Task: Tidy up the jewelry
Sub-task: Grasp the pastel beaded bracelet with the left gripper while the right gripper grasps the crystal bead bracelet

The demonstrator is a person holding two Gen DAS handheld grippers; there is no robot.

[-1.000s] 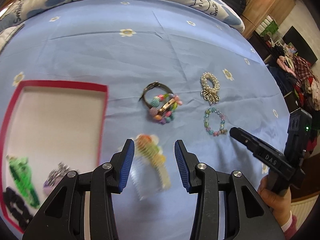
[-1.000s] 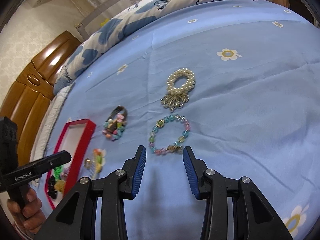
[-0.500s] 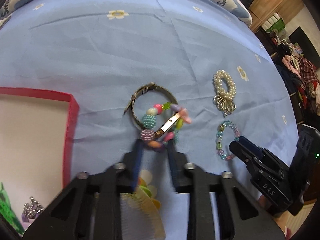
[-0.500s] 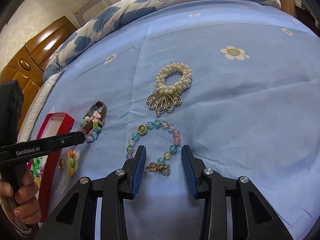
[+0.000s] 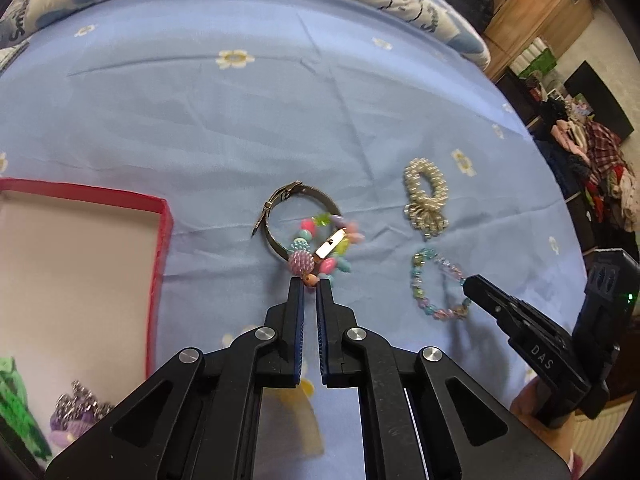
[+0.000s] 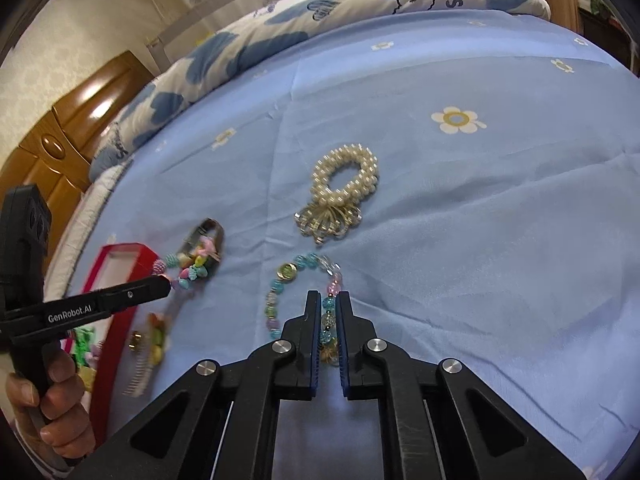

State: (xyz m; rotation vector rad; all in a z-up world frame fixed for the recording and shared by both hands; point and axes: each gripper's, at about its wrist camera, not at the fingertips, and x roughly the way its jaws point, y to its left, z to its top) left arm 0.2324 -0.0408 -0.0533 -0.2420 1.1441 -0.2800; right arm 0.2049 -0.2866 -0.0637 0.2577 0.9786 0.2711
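The right gripper (image 6: 328,300) pinches the light, floppy pastel bead bracelet (image 6: 298,294) at its 5 o'clock edge, best held by the beads.

Bedsheet (image 5: 240,120): light blue, flower print, creased.
Duvet (image 6: 280,36): white with blue patches, at 12 o'clock in the right wrist view.
Wooden cabinet (image 5: 532,8): at 1 o'clock.
Clothes pile (image 5: 600,168): at 3 o'clock.

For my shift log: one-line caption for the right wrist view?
Right gripper shut on pastel glass-bead bracelet on blue floral bedsheet, pearl scrunchie beyond.
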